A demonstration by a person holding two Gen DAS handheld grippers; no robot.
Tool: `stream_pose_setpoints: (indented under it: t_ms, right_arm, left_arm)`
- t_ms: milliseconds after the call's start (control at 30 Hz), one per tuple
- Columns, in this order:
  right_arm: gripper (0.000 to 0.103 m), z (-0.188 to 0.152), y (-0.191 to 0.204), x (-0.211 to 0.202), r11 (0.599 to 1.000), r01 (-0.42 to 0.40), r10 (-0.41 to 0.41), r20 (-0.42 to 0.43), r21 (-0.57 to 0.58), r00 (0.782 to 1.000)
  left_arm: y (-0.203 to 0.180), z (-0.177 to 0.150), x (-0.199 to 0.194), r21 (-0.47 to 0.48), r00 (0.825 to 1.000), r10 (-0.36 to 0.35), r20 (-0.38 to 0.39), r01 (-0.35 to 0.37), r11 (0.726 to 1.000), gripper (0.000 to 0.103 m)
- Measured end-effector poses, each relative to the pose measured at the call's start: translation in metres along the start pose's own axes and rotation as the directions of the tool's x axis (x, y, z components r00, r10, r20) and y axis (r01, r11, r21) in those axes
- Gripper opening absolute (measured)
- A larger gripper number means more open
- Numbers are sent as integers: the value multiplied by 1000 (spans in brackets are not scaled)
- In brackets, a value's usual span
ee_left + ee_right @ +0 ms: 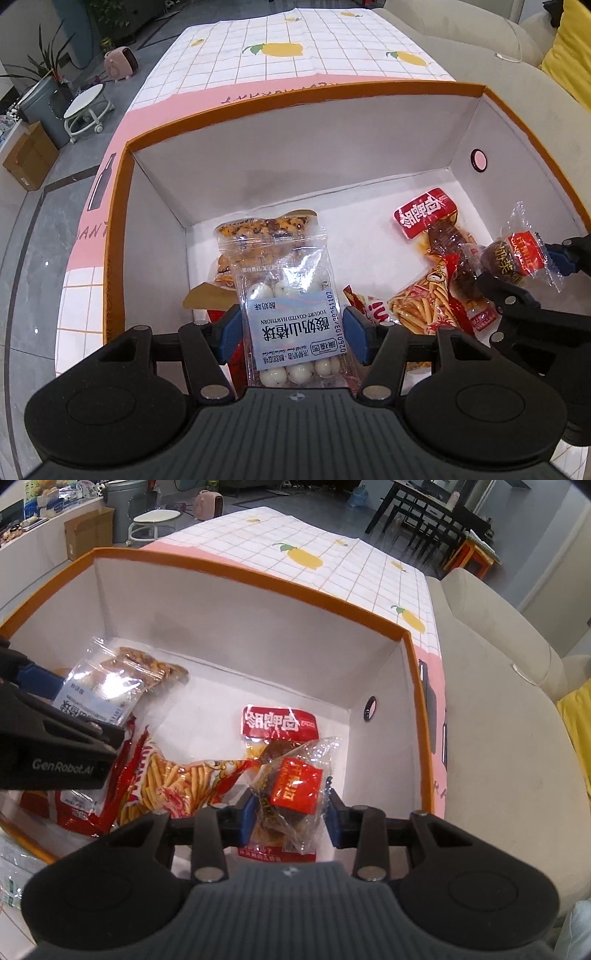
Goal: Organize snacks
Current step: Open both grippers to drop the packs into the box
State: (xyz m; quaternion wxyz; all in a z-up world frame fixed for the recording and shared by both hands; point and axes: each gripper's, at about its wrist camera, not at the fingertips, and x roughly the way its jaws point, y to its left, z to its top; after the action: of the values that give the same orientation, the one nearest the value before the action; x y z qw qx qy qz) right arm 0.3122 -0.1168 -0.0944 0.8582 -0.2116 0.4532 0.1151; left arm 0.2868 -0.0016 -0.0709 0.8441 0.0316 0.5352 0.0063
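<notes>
An orange-rimmed box (295,107) (258,572) with white walls stands on the table. My left gripper (291,328) (85,701) is shut on a clear pack of yogurt-coated hawthorn balls (295,325) (96,694), held over the box's near left part. My right gripper (290,812) (524,269) is shut on a small clear-wrapped brown snack with a red label (291,790) (517,258), over the near right part. On the box floor lie a red meat pack (424,218) (280,723), a pack of yellow sticks (421,306) (173,782) and a nut-bar pack (266,229) (147,664).
The box rests on a checked lemon-print tablecloth (295,66) (332,561). A beige sofa (480,44) (498,720) runs along the right side. Beyond the table's left are a white stool (86,107) and a cardboard carton (29,158). The box's far half is bare.
</notes>
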Motion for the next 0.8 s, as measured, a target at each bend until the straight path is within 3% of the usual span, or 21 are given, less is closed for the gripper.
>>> stream_pose_setpoints:
  t_ms: [233,433,600,800]
  right_arm:
    - [38,0,1,-1,1000,0,0,-2,-3,1000]
    - [52,-1,-1,-7,1000,13,-13,9,0,1000]
    - [65,-1,-4,-19,999,35,-35,38,13,999]
    - [67,-6,-6,-42,999,27,-31,93,38,995]
  left_arm:
    - [0,-1,4,1,1000,-2,-10,2,1000,74]
    - [3,-5,-3,-1,1000,-3,1,3,1000,76]
    - [5,-6,-26,-9,997,-12,82,13,1000,78]
    - [4,-10,-57,-10,986,-16,169,18,1000,78]
